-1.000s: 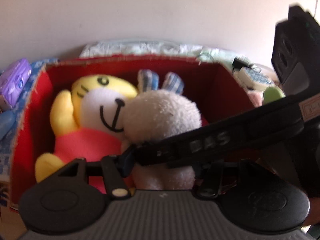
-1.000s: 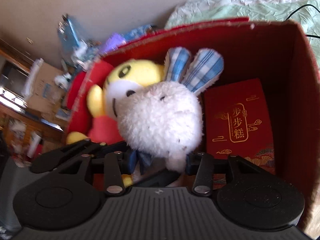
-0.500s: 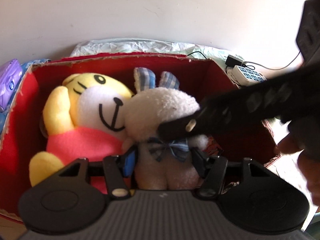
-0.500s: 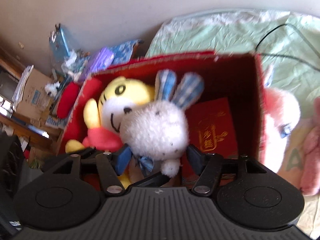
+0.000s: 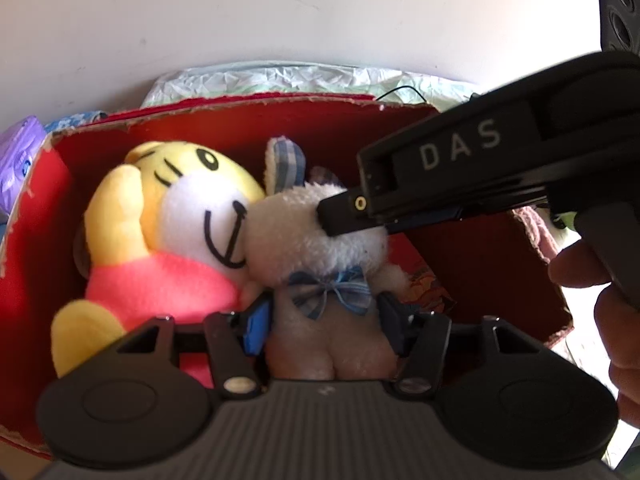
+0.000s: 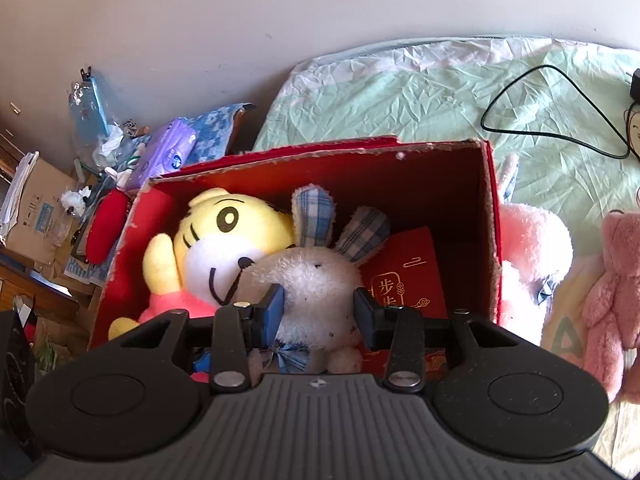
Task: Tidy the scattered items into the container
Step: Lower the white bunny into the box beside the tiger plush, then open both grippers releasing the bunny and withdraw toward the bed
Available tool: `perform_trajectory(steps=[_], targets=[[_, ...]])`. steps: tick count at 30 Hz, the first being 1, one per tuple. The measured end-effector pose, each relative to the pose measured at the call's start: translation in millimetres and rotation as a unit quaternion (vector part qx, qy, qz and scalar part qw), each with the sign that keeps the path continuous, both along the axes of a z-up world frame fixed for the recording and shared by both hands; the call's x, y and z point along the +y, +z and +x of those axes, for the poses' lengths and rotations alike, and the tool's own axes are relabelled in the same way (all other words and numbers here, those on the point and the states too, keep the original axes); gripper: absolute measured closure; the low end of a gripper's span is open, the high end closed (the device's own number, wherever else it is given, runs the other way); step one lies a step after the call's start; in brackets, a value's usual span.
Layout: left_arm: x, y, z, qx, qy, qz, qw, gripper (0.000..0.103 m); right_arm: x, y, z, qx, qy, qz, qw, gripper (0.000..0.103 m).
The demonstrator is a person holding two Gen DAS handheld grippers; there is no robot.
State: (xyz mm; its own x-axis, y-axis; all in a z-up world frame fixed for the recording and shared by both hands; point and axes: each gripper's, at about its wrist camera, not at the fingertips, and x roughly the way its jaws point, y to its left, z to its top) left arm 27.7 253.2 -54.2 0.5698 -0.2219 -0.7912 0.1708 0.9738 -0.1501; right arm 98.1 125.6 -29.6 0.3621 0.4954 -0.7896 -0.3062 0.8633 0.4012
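A red cardboard box [image 5: 224, 120] [image 6: 452, 168] holds a yellow tiger plush [image 5: 168, 236] [image 6: 216, 248], a white rabbit plush [image 5: 320, 248] [image 6: 316, 284] with blue checked ears, and a red packet [image 6: 412, 276]. My left gripper [image 5: 324, 320] is open, its fingers on either side of the rabbit's body. My right gripper [image 6: 318, 312] is open, its fingers either side of the rabbit's head; it shows from the side in the left wrist view [image 5: 460, 184].
A pink-and-white plush [image 6: 528, 256] and a pink bear [image 6: 616, 304] lie on the green sheet [image 6: 400, 92] right of the box. A black cable [image 6: 552, 112] crosses the sheet. A purple tissue pack [image 6: 164, 156] and clutter lie left.
Both grippers have pulled back and up from the box. The right gripper, low across the rabbit a second ago, is now higher. The rabbit rests beside the tiger.
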Motion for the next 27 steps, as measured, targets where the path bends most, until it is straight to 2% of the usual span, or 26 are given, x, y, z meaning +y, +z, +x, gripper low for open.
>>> perform_trajectory(steps=[11, 13, 16, 19, 22, 27], targets=[[-5.1, 10.3, 2.6, 0.008, -0.005, 0.011, 0.9999, 0.039, -10.8, 8.4, -5.8, 0.000, 0.003, 0.021, 1.000, 0.062], [-5.1, 17.5, 0.9, 0.001, -0.007, 0.011, 0.9999, 0.032, -10.9, 8.9, -6.1, 0.000, 0.004, 0.021, 1.000, 0.062], [-11.1, 29.0, -11.8, -0.015, -0.011, 0.022, 0.9996, 0.029, -10.4, 9.0, -6.4, -0.001, 0.006, 0.019, 1.000, 0.062], [-14.4, 30.7, -12.3, -0.021, -0.013, 0.035, 0.9991, 0.033, -10.4, 8.3, -5.9, 0.001, 0.008, 0.020, 1.000, 0.063], [-15.3, 22.8, -5.7, -0.003, -0.005, 0.045, 0.9990, 0.040, -11.3, 8.6, -5.6, 0.004, 0.007, 0.025, 1.000, 0.063], [-11.3, 18.2, -4.4, 0.011, 0.006, 0.050, 0.9987, 0.042, -14.6, 11.1, -5.6, 0.009, 0.005, 0.034, 0.999, 0.062]])
